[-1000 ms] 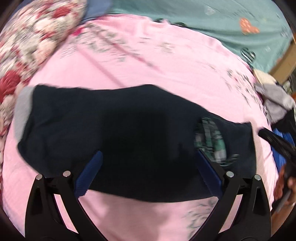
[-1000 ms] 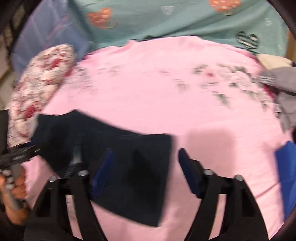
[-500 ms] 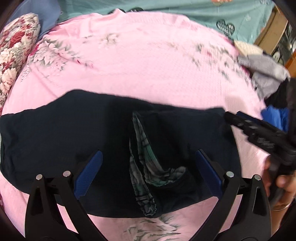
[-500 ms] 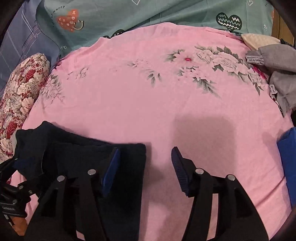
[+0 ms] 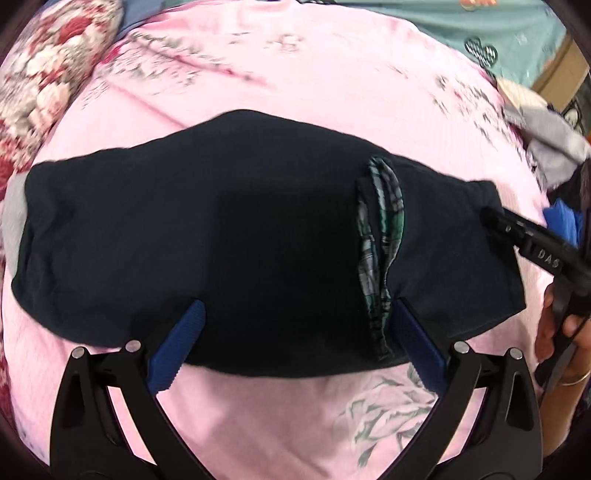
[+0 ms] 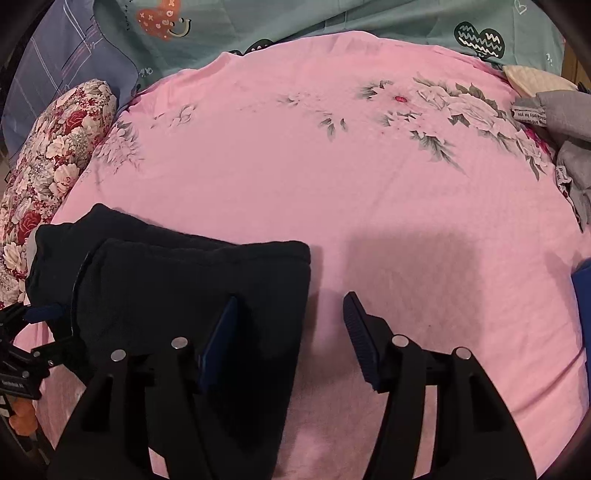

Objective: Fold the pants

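Dark navy pants (image 5: 258, 229) lie folded lengthwise on the pink floral sheet (image 5: 332, 74), a plaid pocket lining (image 5: 380, 236) poking out near their right end. My left gripper (image 5: 297, 306) hangs open over the pants' near edge, pads apart and gripping nothing. The right gripper (image 6: 291, 299) is open at the pants' (image 6: 166, 280) right end. Its left finger is over the cloth and its right finger over bare sheet. In the left wrist view that right gripper (image 5: 491, 218) touches the pants' far right corner.
A red floral pillow (image 6: 55, 155) lies at the left. Grey clothes (image 6: 565, 122) and a blue garment (image 6: 583, 295) sit at the right edge. Teal bedding (image 6: 332, 18) runs along the back. A person's hand (image 5: 550, 325) holds the right gripper.
The right gripper has sunk closer to the bed over the pants' right end. The left wrist view swung right and back. The pants now lie flatter.
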Motion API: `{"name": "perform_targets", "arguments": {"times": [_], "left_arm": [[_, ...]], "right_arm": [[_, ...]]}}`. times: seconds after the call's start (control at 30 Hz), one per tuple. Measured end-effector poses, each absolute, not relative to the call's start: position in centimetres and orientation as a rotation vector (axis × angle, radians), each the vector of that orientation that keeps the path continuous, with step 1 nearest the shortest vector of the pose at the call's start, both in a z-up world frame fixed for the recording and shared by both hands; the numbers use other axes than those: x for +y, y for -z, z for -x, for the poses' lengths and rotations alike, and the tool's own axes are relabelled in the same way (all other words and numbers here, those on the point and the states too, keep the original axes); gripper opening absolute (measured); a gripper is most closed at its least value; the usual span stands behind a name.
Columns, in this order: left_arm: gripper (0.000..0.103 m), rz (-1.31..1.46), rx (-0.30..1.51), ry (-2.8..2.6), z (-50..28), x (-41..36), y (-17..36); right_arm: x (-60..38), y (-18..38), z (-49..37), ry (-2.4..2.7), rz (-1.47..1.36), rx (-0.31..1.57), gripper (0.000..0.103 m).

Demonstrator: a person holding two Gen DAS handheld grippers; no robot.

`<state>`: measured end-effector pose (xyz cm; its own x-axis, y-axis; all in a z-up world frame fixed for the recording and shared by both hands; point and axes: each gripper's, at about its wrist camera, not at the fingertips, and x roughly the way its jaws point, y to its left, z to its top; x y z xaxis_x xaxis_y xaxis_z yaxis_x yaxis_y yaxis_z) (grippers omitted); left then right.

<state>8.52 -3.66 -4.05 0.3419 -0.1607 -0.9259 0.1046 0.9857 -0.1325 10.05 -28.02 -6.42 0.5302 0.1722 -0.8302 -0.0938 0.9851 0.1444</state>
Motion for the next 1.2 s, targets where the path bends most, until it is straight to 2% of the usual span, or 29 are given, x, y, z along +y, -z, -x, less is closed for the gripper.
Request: {"name": "perform_targets", "arguments": {"times": [0.17,0.37,0.53,0.7,0.9,0.97,1.03,1.2], "left_arm": [[0.101,0.072,1.106,0.136,-7.6,-2.7,2.0],[0.101,-0.007,1.197,0.087,-8.9,-3.9,6.3],[0.101,0.11,1.179,0.128,-8.2,-1.5,4.5],[0.101,0.248,1.109,0.032,-7.2,5.6,2.1],[0.101,0.418,1.071,-0.089,-5.2,13.7,1.1],[0.097,0.472,1.086,-0.074,-4.8,14.9,1.5],[0.079,0.476,1.124,-0.057,-4.7,15.2,2.4],[0.077,0.553,1.182,-0.029,-6.2,15.2,4.7]], "right_arm": [[-28.4,6.3,-9.9,-0.164,-0.136,0.977,0.06],[-28.0,6.4,-10.0,-0.155,-0.106,0.967,0.061],[-28.7,6.3,-9.8,-0.182,-0.16,0.96,0.061],[-28.9,5.8,-9.6,-0.199,-0.189,0.932,0.062],[-28.9,4.1,-8.5,-0.223,-0.19,0.83,0.069],[-29.0,3.9,-8.4,-0.218,-0.19,0.823,0.069],[-29.3,4.0,-8.6,-0.211,-0.195,0.825,0.069],[-29.5,4.2,-8.7,-0.199,-0.198,0.827,0.069]]}}
